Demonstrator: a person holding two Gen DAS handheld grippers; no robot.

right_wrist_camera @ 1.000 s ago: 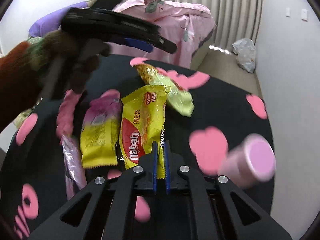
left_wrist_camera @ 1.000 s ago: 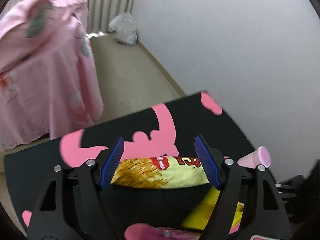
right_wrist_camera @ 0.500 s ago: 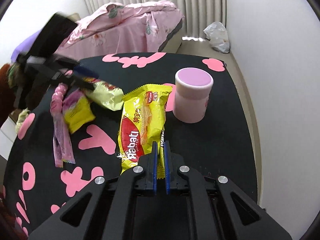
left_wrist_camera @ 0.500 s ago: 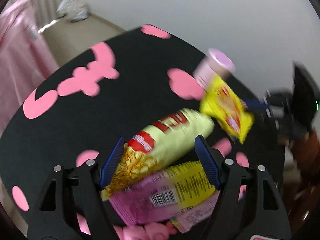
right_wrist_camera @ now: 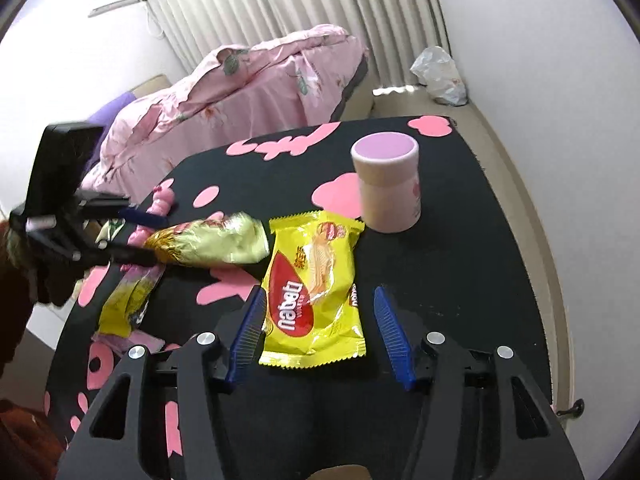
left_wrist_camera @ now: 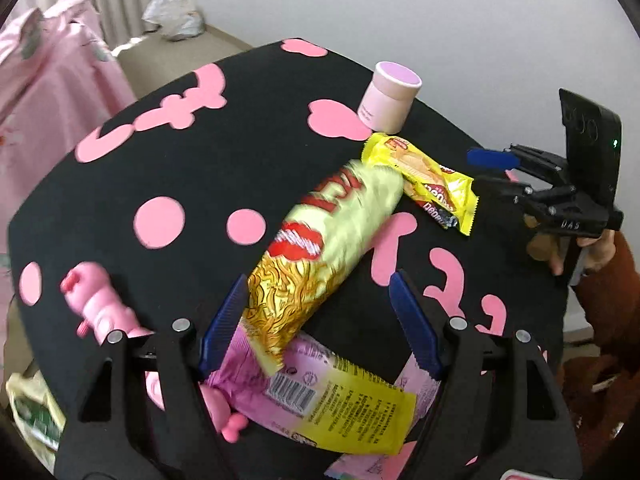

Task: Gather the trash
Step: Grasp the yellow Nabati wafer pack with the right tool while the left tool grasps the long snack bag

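Left wrist view: the left tongs stand open over the noodle packet, pads not pressing it; the packet lies on the black bench across a pink-and-yellow wrapper.

Right wrist view: the right tongs, whose jaws have just been opening, stand apart with the yellow wafer packet lying loose between them, beside the pink cup. Risk: closing may crumple or skid slick foil, or nip two wrappers together.

Black table with pink shapes, pink quilt, ribbed curtain, pink figurine
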